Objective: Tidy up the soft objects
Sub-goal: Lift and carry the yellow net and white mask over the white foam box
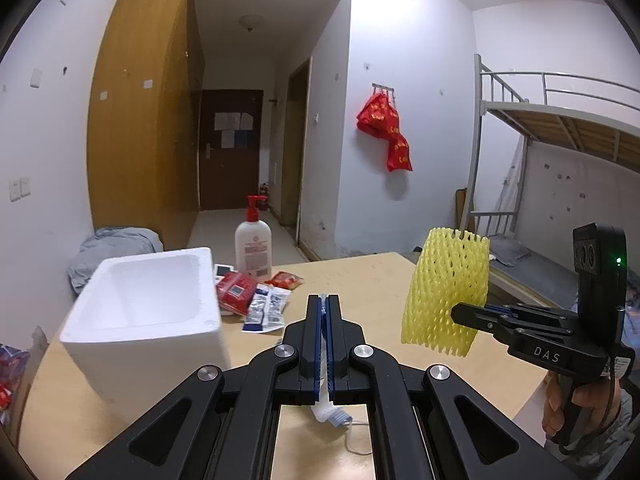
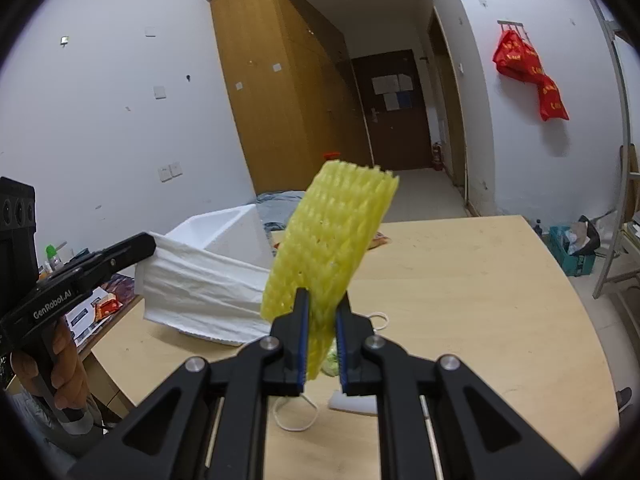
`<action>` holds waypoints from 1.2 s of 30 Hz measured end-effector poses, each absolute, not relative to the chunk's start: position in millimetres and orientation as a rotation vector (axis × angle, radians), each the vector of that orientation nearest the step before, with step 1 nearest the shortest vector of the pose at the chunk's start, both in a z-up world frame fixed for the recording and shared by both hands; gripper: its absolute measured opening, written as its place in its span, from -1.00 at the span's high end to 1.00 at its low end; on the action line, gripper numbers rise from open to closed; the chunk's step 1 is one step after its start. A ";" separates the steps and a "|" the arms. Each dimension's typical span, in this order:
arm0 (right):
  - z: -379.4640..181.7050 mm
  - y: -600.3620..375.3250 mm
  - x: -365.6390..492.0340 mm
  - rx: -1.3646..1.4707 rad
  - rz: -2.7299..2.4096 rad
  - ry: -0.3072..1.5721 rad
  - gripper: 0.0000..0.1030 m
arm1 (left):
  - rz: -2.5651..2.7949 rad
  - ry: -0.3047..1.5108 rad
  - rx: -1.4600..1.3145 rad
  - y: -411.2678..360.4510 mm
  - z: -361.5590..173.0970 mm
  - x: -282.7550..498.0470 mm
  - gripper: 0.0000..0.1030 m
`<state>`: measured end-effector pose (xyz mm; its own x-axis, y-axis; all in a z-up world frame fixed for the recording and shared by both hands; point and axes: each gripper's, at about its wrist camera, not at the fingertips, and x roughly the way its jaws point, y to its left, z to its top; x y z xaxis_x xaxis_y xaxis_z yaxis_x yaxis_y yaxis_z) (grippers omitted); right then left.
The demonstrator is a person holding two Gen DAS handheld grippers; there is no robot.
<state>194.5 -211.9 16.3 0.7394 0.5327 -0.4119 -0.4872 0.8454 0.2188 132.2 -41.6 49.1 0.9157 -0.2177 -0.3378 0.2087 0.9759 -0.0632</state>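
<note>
A yellow foam fruit net (image 2: 332, 240) hangs upright above the wooden table (image 2: 460, 280), with my right gripper (image 2: 322, 300) shut on its lower edge. In the left wrist view the same net (image 1: 444, 292) and right gripper (image 1: 456, 312) are off to the right, at about the height of my left gripper. My left gripper (image 1: 324, 300) is shut on a white face mask, of which only a corner (image 1: 330, 412) shows under the jaws. From the right wrist view the mask (image 2: 200, 288) hangs spread out from the left gripper (image 2: 150, 246). A white foam box (image 1: 144, 304) stands open on the table's left side.
A pump bottle of lotion (image 1: 253, 246) and several snack packets (image 1: 256, 296) lie behind the box. A white ear loop (image 2: 296, 416) and a small white piece (image 2: 352, 404) rest on the table under the right gripper. A bunk bed (image 1: 540, 120) stands to the right.
</note>
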 end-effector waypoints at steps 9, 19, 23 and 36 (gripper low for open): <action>17.1 -189.7 187.1 0.076 0.623 0.469 0.71 | -0.158 0.323 -0.029 -19.2 55.1 109.4 0.97; 19.1 -157.2 180.0 0.043 0.727 0.460 0.71 | -0.059 0.314 -0.045 9.2 59.3 85.6 0.97; 18.6 -140.5 179.5 0.031 0.777 0.462 0.71 | -0.010 0.310 -0.049 23.5 59.7 73.4 0.97; 21.7 -94.1 173.9 -0.016 0.896 0.466 0.71 | 0.091 0.322 -0.072 51.9 55.7 54.1 0.97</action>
